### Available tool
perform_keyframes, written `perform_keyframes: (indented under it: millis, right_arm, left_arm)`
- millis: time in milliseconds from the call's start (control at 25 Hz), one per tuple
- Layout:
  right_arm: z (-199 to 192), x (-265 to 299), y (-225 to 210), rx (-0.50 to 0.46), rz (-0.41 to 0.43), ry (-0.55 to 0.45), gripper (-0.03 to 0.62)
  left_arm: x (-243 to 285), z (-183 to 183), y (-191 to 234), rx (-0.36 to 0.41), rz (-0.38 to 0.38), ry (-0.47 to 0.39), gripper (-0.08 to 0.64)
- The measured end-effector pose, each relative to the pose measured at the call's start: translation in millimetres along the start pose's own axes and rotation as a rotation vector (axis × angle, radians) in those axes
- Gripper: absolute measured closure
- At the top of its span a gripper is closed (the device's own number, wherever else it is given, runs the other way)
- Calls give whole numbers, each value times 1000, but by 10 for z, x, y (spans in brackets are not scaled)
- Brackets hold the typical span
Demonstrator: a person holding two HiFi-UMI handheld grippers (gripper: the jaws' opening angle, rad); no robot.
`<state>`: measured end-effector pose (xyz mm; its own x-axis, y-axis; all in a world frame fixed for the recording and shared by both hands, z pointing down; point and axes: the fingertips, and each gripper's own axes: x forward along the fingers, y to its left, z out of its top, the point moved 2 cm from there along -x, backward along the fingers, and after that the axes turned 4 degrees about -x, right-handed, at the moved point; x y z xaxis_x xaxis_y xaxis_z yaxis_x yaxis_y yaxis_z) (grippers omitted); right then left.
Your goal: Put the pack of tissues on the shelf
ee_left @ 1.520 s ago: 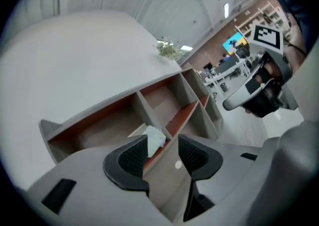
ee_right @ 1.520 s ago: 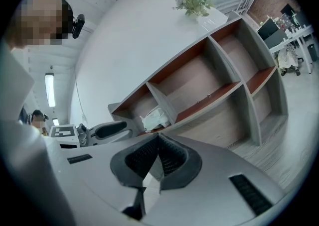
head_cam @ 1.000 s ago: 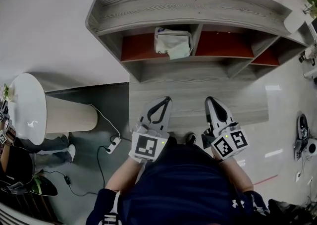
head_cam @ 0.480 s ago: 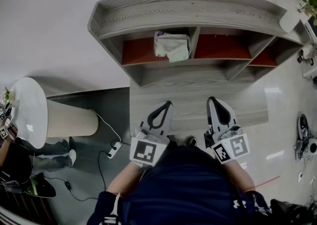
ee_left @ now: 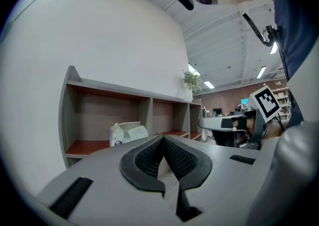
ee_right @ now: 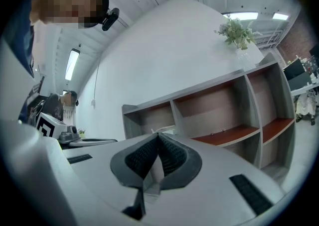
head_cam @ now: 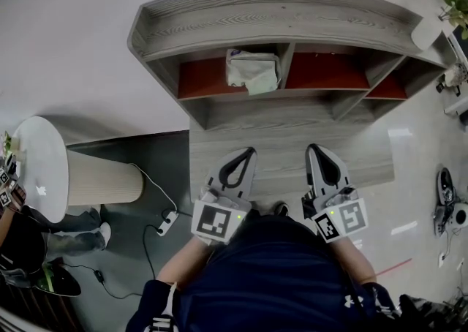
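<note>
Left hand-held gripper [head_cam: 247, 153] and right hand-held gripper [head_cam: 314, 149] have jaws together, empty; the pack of tissues [head_cam: 252, 67], at the shelf [head_cam: 292, 20] front edge, could slip off

The left gripper [ee_left: 163, 138] holds its dark ribbed fingers [ee_left: 144, 160] pressed together, tips meeting, with nothing between them. Beyond the fingertips and a little to their left, the pack of tissues [ee_left: 128, 133] lies on the red-brown board in the leftmost compartment of the shelf [ee_left: 68, 115], close to the divider. More compartments run off to the right. Above and right of the tips, a potted plant [ee_left: 191, 80] stands on the shelf top, against the white wall [ee_left: 99, 31].
</note>
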<state>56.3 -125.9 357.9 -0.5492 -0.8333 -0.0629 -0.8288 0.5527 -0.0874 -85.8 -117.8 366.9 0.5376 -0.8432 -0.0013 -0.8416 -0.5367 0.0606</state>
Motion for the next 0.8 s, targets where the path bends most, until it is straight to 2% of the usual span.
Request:
perform_keyframes:
  millis: [800]
  right_arm:
    - [-81, 120, -6, 24, 5, 9, 581]
  left_arm:
    - [119, -83, 117, -3, -15, 16, 543]
